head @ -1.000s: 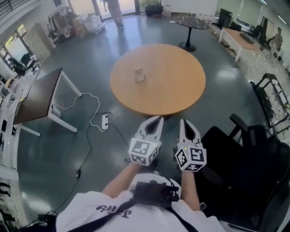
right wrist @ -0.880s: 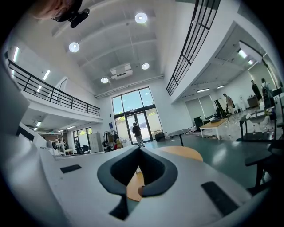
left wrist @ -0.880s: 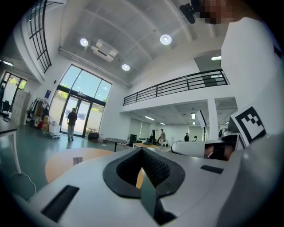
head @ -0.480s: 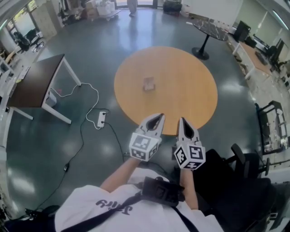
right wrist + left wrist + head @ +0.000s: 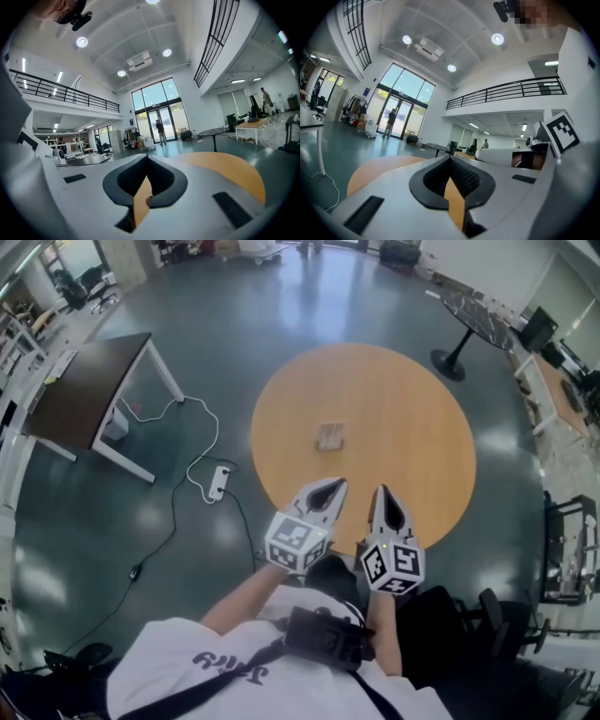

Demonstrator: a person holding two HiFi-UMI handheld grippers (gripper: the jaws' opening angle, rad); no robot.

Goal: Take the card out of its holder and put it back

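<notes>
A small card holder [image 5: 329,436] with a pale card in it stands near the middle of the round orange table [image 5: 403,399]; it is too small to make out detail. My left gripper [image 5: 336,484] is shut and empty, its tip over the table's near edge, well short of the holder. Beside it, my right gripper [image 5: 382,489] is shut and empty too, also at the near edge. In the left gripper view the closed jaws [image 5: 450,158] point level across the table top [image 5: 379,166]. The right gripper view shows closed jaws [image 5: 147,156] and the table [image 5: 225,168].
A dark desk [image 5: 89,390] stands at the left, with a white power strip [image 5: 217,482] and cable on the floor beside it. A black round table [image 5: 473,320] is at the far right. A black chair [image 5: 469,624] sits behind my right arm. A person [image 5: 160,131] stands by the far doors.
Both grippers have moved forward side by side, from short of the table to over its near edge. The table and holder now lie closer in the head view. Both jaws stay shut.
</notes>
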